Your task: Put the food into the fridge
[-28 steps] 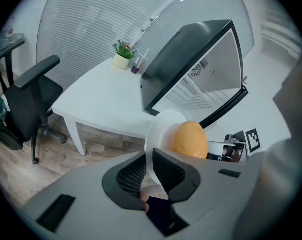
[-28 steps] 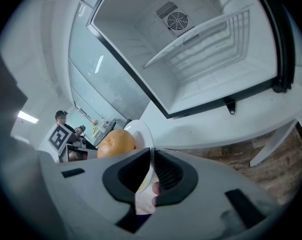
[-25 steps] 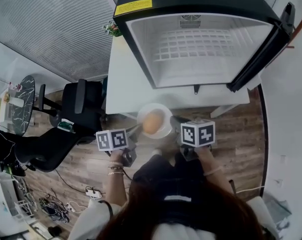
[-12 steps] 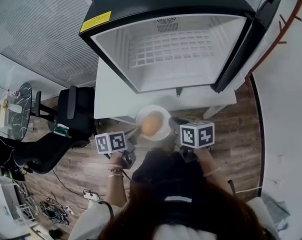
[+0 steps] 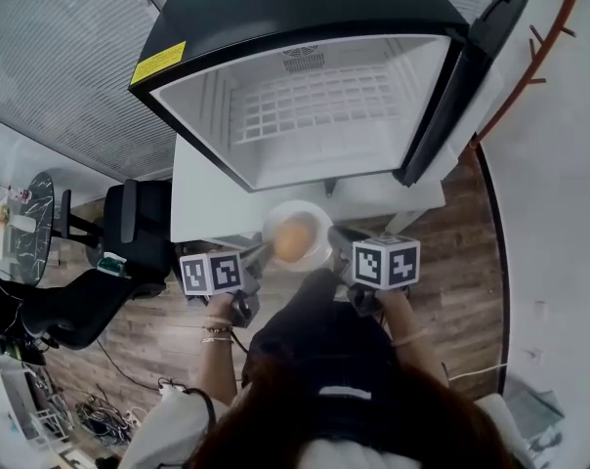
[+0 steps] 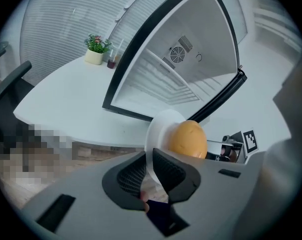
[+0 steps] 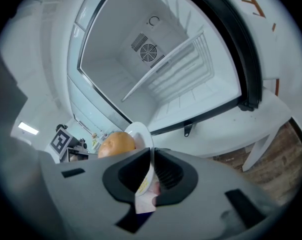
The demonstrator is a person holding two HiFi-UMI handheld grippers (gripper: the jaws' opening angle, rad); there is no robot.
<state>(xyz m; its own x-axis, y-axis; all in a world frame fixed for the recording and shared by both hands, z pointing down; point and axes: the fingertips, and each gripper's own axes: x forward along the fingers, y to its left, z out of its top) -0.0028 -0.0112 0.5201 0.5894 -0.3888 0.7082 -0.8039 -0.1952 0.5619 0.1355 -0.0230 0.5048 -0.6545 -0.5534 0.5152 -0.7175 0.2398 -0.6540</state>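
Note:
A white plate carries a round orange-brown piece of food and hangs in the air just before the open fridge. My left gripper is shut on the plate's left rim, and my right gripper is shut on its right rim. The food shows past the left jaws, and the same food beside the right ones. The fridge stands on a white table, its door swung open to the right, its white inside bare with a wire shelf.
A black office chair stands left of the table. A small potted plant sits at the table's far corner. Cables and a power strip lie on the wooden floor at the lower left. A white wall runs along the right.
Both grippers have carried the plate closer to the fridge. The fridge opening now looms larger and lower in the head view, with the table edge right over the plate.

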